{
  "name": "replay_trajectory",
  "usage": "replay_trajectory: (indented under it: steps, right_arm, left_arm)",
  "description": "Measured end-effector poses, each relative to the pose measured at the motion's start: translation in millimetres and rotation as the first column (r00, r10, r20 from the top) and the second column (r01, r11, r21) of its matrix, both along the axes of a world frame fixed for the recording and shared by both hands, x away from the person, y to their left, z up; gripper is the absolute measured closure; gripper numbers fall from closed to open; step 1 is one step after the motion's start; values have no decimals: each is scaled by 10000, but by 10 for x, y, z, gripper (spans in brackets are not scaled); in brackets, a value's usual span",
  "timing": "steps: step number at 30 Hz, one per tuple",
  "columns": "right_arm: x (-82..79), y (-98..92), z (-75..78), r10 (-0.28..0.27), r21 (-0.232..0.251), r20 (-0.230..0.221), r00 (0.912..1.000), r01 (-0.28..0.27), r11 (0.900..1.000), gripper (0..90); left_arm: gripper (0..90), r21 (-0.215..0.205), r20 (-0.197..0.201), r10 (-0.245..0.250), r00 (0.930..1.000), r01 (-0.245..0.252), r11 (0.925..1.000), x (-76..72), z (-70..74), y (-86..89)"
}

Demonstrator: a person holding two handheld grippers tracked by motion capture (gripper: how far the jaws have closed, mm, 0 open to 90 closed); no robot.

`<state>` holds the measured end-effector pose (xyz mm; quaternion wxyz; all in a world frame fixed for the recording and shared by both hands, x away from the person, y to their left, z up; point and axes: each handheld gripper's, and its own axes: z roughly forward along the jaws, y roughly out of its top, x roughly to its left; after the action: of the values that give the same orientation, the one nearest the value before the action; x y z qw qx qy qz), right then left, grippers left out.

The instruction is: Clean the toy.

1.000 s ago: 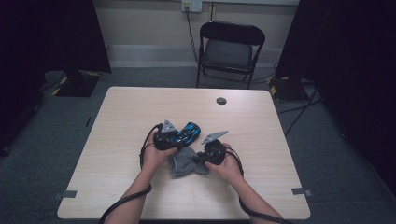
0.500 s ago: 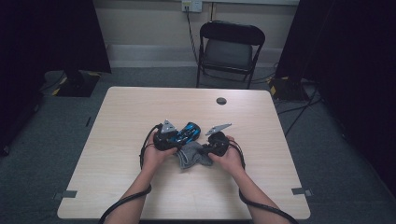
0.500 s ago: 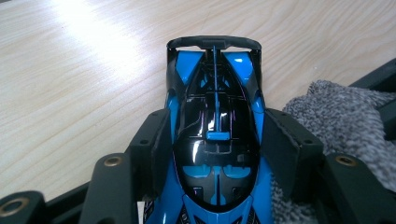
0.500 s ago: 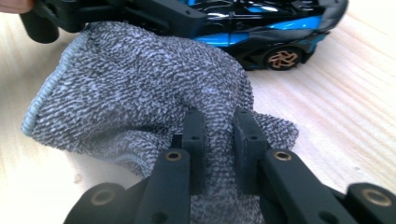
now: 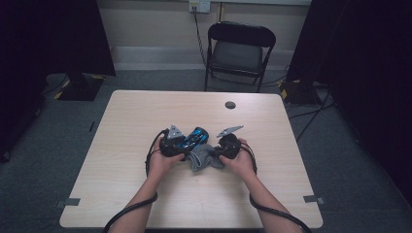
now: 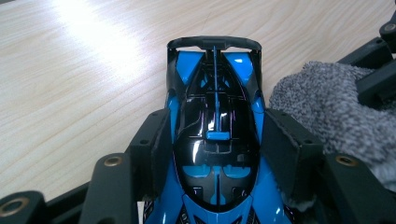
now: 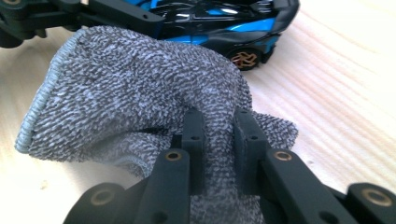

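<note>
A blue and black toy race car (image 6: pixel 215 135) lies lengthwise between my left gripper's (image 6: pixel 215 144) pads, which press on its sides. In the high view the car (image 5: pixel 194 138) sits at the table's middle, beside the left gripper (image 5: pixel 180 144). A grey knitted cloth (image 7: pixel 140 98) is bunched against the car's side; my right gripper (image 7: pixel 218 135) is shut on a fold of it. From above, the cloth (image 5: pixel 204 159) lies between both hands, with the right gripper (image 5: pixel 218 151) at its right edge. The car's orange wheel (image 7: pixel 243 58) shows just past the cloth.
The light wooden table (image 5: pixel 121 194) has a small dark round disc (image 5: pixel 230 105) near its far edge. A black folding chair (image 5: pixel 238 51) stands behind the table. Cables trail from both grippers off the near edge.
The right hand has slid left with the cloth, bringing it up against the car. The left hand and car have stayed put.
</note>
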<state>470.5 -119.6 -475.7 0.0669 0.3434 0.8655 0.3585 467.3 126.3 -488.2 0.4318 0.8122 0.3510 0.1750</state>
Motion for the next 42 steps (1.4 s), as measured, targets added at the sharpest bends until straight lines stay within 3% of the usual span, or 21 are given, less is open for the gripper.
replay_trajectory:
  steps: [14, 27, 42]
  right_arm:
    - [143, -236, 9, -1036, 9, -8, 9946, 1036, 9946, 774]
    - [237, -286, 46, -1313, -340, 179, 9912, 1319, 9907, 774]
    - [276, -409, 71, -1827, -346, 310, 9827, 1838, 9824, 774]
  left_arm:
    - [437, 19, -26, -2, 10000, 2, 10000, 1, 4, -3]
    - [437, 19, -20, 6, 10000, -6, 10000, -1, 3, -1]
    - [437, 23, -24, 5, 10000, -5, 10000, -1, 4, -2]
